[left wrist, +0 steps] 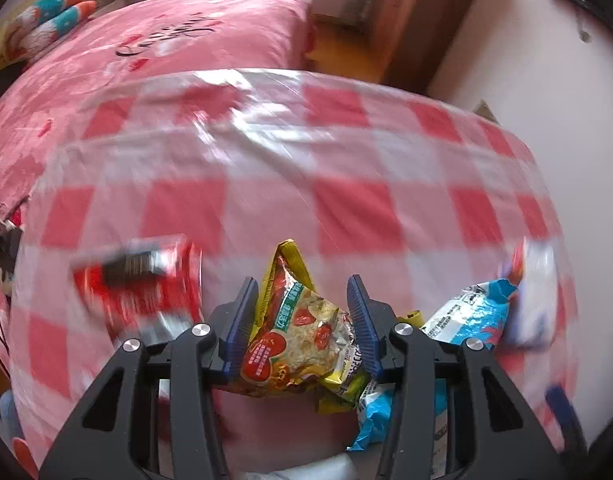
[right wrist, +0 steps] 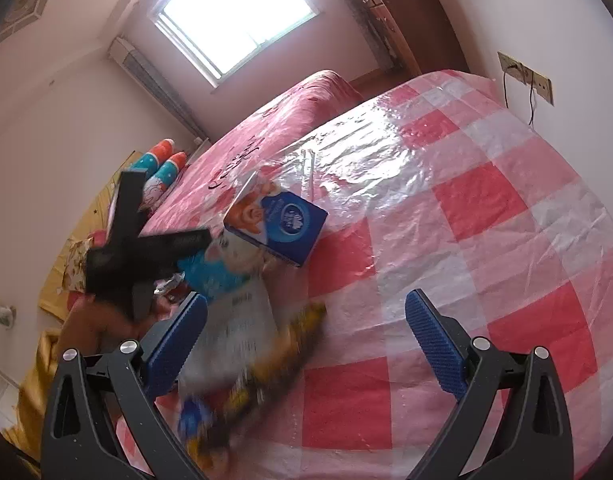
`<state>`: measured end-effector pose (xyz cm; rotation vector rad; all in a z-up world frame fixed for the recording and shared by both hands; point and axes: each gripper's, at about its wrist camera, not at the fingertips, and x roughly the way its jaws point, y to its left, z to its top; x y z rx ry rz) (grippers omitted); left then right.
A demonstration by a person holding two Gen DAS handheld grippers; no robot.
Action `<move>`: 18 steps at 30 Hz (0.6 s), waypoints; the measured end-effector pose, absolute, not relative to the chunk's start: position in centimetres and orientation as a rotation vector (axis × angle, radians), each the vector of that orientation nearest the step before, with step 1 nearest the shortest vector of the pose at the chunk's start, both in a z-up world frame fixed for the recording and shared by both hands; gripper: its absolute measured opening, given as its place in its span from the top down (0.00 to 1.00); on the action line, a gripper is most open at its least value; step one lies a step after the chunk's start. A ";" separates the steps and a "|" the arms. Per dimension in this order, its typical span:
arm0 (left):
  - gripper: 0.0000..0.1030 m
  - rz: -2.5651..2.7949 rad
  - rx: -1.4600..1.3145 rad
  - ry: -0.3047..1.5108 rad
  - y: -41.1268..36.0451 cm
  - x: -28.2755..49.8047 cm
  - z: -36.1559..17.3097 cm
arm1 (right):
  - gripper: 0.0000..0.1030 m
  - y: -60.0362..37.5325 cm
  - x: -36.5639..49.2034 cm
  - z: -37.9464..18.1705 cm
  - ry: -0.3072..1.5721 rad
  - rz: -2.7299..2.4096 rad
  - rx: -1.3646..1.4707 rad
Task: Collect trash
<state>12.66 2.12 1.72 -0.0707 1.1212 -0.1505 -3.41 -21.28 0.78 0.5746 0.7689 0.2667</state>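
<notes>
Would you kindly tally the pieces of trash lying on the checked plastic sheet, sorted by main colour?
Yellow: 1, the crinkled yellow noodle wrapper pinched in the left tongs
Red: 1, the blurred red packet
Light blue: 1, the torn light-blue foil wrapper
Dark blue and white: 1, the blue-and-white cardboard carton
Total: 4

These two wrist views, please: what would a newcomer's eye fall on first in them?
First, the yellow noodle wrapper clamped in the left gripper, low in the left wrist view. Around it spreads the shiny red-and-white checked plastic sheet, with a blue carton standing on it left of centre in the right wrist view. The right gripper hangs open and empty.
</notes>
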 end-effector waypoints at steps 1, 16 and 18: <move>0.54 -0.171 -0.065 1.124 1.7 11.7 1.7 | 0.05 -21.4 -3.4 0.7 0.771 0.264 0.573; 0.28 -0.133 -0.052 0.927 5.9 5.4 6.3 | 0.05 -20.3 -3.1 -0.3 0.816 0.351 0.580; 0.25 -0.098 -0.061 0.922 7.5 6.1 6.3 | 0.05 -20.1 -3.0 -0.3 0.820 0.358 0.575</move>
